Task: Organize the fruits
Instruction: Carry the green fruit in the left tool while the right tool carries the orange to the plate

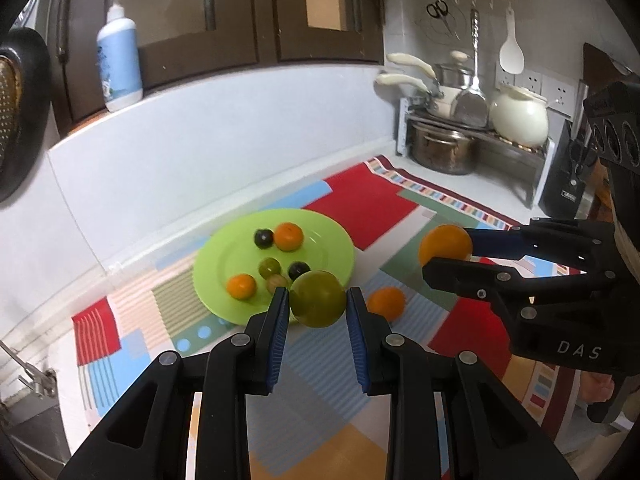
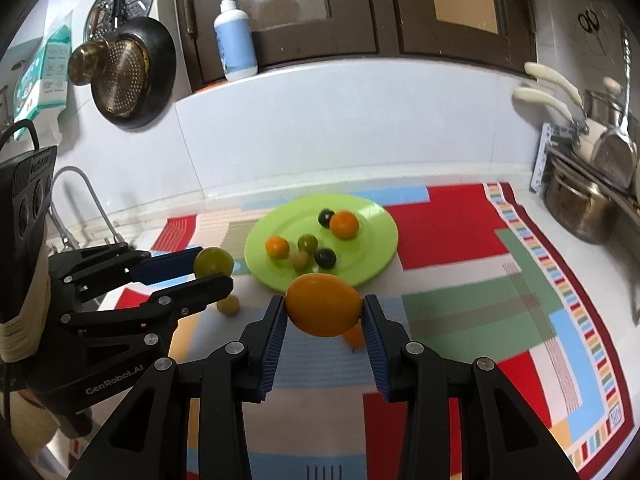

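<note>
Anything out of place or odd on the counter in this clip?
Two fruits lie loose on the patterned mat, off the green plate: a small orange fruit and a small yellow-green fruit. Otherwise nothing is spilled or damaged. Each gripper holds a fruit.

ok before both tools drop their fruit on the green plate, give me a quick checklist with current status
1. Left tool holds the green fruit: cannot tell; in its own view a gap shows beside each pad.
2. Right tool holds the orange fruit: ok, pads touch both sides.
3. Free space on the green plate: ok, its right part is bare; six fruits sit toward the middle.
4. Tools apart from each other: ok, clear gap between them.
5. Loose fruit off the plate: not ok, a small orange one and a small green one lie on the mat.
6. Fruits lifted off the mat: ok.
</note>
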Demonstrator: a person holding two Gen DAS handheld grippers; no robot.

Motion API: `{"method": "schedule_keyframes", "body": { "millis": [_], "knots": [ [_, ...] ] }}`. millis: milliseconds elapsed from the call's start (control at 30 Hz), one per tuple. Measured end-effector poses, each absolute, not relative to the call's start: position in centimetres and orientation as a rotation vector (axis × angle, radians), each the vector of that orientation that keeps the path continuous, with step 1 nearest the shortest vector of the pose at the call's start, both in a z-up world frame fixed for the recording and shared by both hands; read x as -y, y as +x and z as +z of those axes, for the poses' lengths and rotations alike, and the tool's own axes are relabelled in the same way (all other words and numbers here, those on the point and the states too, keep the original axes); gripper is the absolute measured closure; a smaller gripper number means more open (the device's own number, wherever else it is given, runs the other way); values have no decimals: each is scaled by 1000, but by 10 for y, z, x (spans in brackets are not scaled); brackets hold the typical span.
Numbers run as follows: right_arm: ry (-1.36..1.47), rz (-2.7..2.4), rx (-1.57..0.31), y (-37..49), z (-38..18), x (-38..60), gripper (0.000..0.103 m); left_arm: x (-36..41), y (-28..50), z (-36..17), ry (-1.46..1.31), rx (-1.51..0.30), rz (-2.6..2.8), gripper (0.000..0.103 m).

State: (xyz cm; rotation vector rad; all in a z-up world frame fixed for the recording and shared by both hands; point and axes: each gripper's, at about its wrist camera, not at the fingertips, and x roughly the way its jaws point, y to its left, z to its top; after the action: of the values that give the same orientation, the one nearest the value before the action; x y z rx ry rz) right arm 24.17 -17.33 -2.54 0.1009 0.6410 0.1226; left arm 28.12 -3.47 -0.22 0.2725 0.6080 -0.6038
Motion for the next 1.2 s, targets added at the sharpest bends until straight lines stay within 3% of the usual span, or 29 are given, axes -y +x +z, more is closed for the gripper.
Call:
{"method": "schedule_keyframes", "body": {
  "millis": [433, 1200],
  "knots": [
    [83, 168, -590, 282, 2, 168, 64, 25, 317, 24, 254, -548, -545, 74],
    [70, 209, -680, 388, -2, 159, 64, 20, 415, 10, 254, -637, -551, 74]
  ]
}}
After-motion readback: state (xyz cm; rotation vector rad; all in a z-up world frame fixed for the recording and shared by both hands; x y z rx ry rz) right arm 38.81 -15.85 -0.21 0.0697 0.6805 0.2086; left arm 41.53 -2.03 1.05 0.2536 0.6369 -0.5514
